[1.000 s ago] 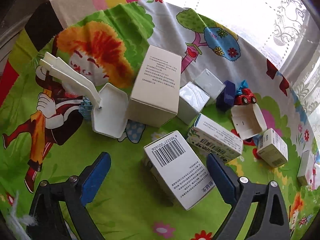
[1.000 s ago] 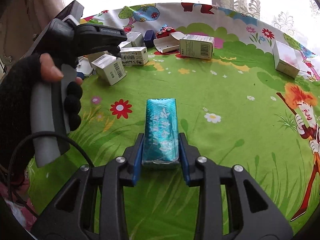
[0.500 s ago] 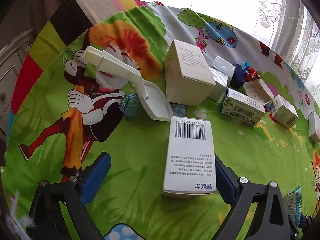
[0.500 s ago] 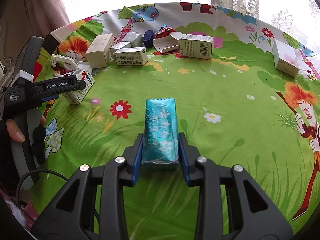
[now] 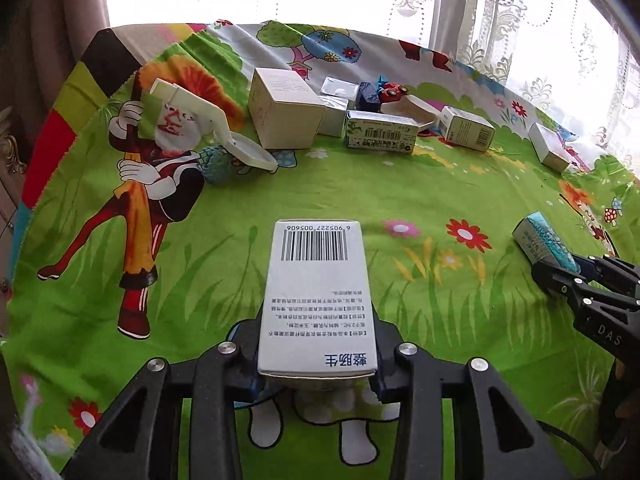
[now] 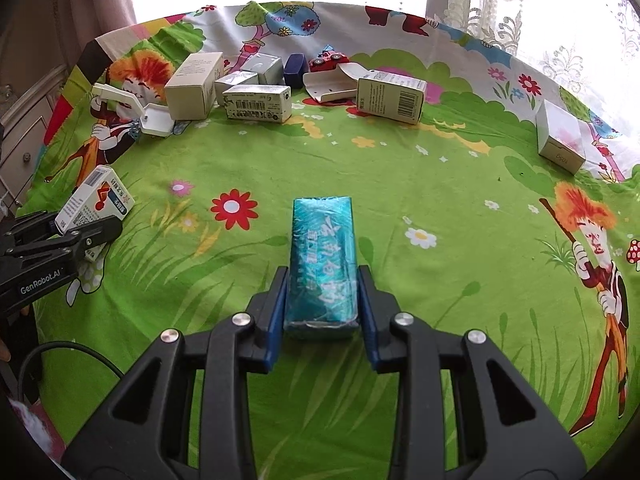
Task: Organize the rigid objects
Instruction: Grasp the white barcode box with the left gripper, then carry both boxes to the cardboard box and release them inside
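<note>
Between the two black fingers of the left gripper (image 5: pixel 318 354) sits a white barcode box (image 5: pixel 318 300), lying lengthwise along them with its barcode end pointing away from the camera. The jaws are closing on it, and in the left wrist view the blue pads (image 5: pixel 379 364) already sit against its two long sides, with no gap to be seen. The right wrist view shows the same box (image 6: pixel 94 206) clamped at the tip of that gripper (image 6: pixel 86 228), its far end just over the green cartoon tablecloth (image 6: pixel 440 208).

Over on the other side, the right gripper (image 6: pixel 322 300) has its fingers drawn in on a teal foil-wrapped box (image 6: pixel 324 264); the blue pads (image 6: pixel 278 316) press both long sides, and the box juts forward over the cloth. From the left wrist camera it shows as a teal box (image 5: pixel 546 240) gripped at its near end.

Along the far edge of the cloth lie the loose things: a tall beige carton (image 6: pixel 194 84), a green-printed barcode box (image 6: pixel 258 102), another white box with a barcode (image 6: pixel 390 96), a red toy car (image 6: pixel 330 58), a dark blue block (image 6: pixel 296 70) and a white plastic clip-like piece (image 6: pixel 134 110). A white box (image 6: pixel 560 140) lies well apart at the right.
</note>
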A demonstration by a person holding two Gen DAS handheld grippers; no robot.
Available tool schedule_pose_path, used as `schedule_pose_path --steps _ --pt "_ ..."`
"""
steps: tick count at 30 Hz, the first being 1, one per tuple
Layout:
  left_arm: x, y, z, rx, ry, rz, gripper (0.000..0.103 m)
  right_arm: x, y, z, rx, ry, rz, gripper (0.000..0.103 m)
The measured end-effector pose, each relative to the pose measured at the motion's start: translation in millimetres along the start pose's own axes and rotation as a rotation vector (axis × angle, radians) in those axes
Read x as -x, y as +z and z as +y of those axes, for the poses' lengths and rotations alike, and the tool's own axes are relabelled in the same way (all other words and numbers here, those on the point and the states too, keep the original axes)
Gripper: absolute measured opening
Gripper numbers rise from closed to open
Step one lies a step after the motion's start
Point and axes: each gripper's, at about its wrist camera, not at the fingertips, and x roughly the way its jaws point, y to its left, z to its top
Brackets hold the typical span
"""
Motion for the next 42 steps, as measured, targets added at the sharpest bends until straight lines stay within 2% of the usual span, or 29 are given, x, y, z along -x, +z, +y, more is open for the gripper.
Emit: schedule_pose_path --steps 4,6,11,19,25,42 --pt "5 -6 9 -0.013 0.001 -0.009 0.04 13 -12 13 -0.047 -0.008 0.009 0.037" --pt "36 -17 18 -0.022 0.011 -0.018 0.04 22 -23 25 -0.07 -0.001 0.001 0.037" --pt "55 -34 28 -0.033 0.015 -0.027 0.04 38 -42 50 -0.092 0.006 -0.004 0.037" --pt "79 -55 23 -0.066 -0.006 -0.022 0.04 64 -64 82 -0.044 0.009 0.001 0.037" --pt "97 -71 12 -0.111 -0.024 -0.021 0.04 87 -78 87 -0.046 0.002 -0.013 0.037" --pt "131 -86 -19 -0.213 -0.054 -0.044 0.04 145 -95 89 -0.058 -0.011 -0.092 0.037"
